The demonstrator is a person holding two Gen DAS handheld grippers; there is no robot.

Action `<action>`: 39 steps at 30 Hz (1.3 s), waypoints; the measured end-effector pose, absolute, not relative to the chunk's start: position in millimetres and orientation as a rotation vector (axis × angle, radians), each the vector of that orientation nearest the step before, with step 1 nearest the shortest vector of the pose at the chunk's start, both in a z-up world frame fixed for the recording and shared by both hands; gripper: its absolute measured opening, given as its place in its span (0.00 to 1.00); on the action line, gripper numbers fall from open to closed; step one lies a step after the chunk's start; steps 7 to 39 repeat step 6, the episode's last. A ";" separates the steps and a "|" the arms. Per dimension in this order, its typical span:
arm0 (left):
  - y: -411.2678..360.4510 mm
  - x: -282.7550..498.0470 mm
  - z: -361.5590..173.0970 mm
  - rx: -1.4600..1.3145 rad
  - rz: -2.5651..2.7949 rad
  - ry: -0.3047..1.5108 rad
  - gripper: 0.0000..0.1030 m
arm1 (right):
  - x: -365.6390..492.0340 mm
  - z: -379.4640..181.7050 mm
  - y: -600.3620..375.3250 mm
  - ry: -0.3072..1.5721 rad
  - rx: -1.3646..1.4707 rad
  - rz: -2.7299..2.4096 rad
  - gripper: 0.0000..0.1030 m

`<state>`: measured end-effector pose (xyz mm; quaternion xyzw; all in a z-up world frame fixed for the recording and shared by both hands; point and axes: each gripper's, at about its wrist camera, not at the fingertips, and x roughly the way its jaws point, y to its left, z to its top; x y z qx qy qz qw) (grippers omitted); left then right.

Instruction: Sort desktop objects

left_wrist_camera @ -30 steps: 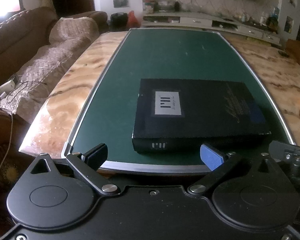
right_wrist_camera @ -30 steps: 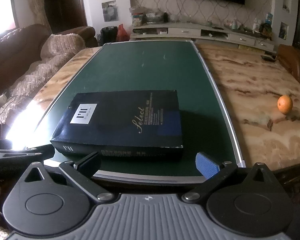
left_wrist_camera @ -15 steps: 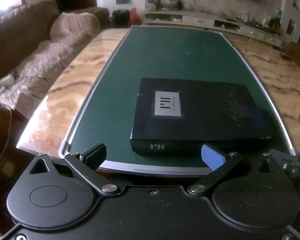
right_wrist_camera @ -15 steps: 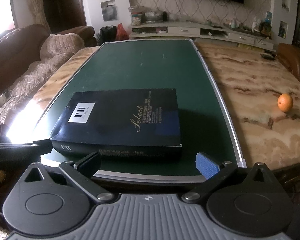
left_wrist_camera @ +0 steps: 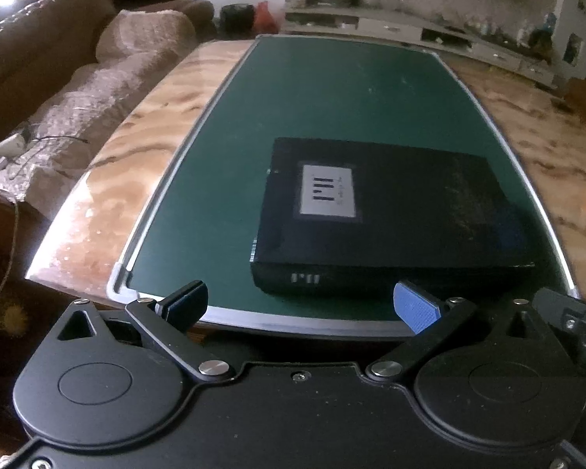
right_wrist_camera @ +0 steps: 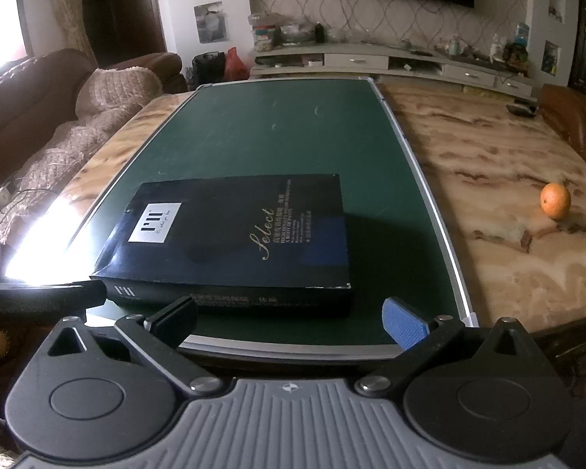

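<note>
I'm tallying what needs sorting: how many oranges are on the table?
1. The orange sits on the marble tabletop, right of the green board holding the black box. None elsewhere in view.

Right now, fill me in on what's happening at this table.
A person holds a gripper in each hand at the near edge of the table, and neither has touched anything yet. The left gripper and right gripper are both open and empty, pointed at a black box lying flat on the green board. An orange sits apart on the marble tabletop to the right. Sorting looks not yet begun.
</note>
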<state>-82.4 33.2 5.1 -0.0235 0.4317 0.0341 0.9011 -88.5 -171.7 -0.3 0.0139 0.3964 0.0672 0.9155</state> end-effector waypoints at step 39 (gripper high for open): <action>27.0 -85.0 8.4 -0.022 0.059 0.861 1.00 | -87.1 -1.2 -172.5 0.818 0.029 0.135 1.00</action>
